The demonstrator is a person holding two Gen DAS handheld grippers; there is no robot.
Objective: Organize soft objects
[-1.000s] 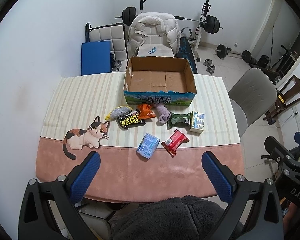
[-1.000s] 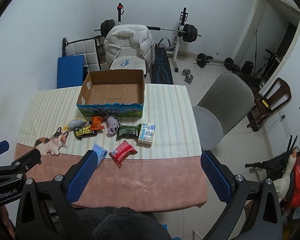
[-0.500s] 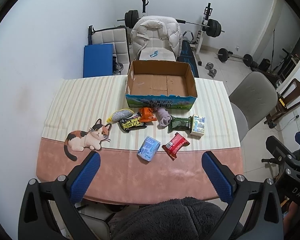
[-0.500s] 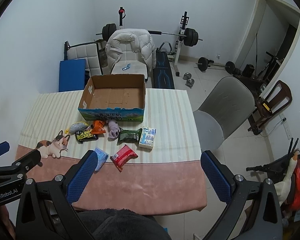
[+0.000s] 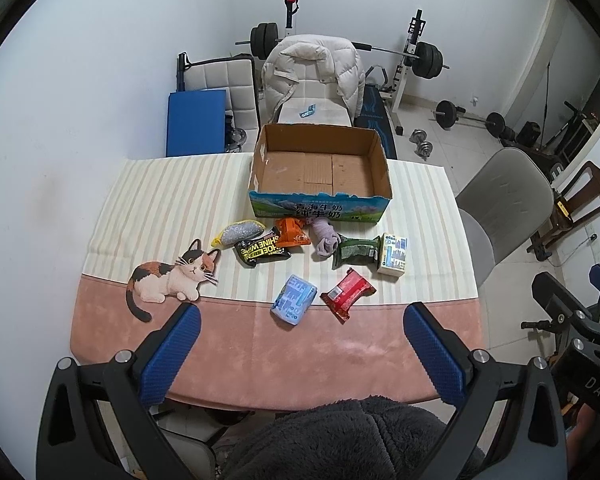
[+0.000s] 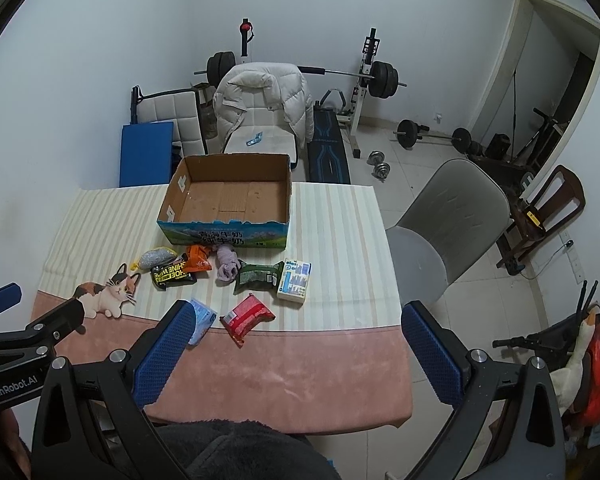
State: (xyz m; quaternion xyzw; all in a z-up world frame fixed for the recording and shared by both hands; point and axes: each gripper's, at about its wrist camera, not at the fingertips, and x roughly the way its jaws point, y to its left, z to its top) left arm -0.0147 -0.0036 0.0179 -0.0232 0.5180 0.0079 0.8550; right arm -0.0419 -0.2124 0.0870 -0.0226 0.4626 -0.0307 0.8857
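Left gripper (image 5: 300,332): jaws spread wide, nothing between the blue pads, no contact with any object. It hangs above the near, pink edge of the table (image 5: 340,360), over the person's dark fleece garment (image 5: 352,436).

Right gripper (image 6: 296,332): jaws equally wide, holding nothing and touching nothing. It hangs to the right of the left gripper, whose black frame shows at the left edge of the right wrist view.

Items ahead of the left gripper, on the striped cloth:
- Light blue tissue pack (image 5: 294,299) and red packet (image 5: 349,291): nearest, side by side, just beyond the line between the fingertips.
- Further out, in a loose row from left to right: silver mesh pouch (image 5: 239,232), black packet (image 5: 262,249), orange packet (image 5: 292,232), rolled lilac socks (image 5: 325,236), dark green packet (image 5: 356,251), white and blue carton (image 5: 393,254).
- Cardboard box (image 5: 320,204): open, nothing inside, standing beyond the row; the orange packet and socks lie just beside its printed front wall.
- Printed cat figure (image 5: 172,276): flat on the cloth, ahead of the left finger.

In the right wrist view, that gripper's left finger covers part of the tissue pack; the red packet lies just ahead between its fingers.
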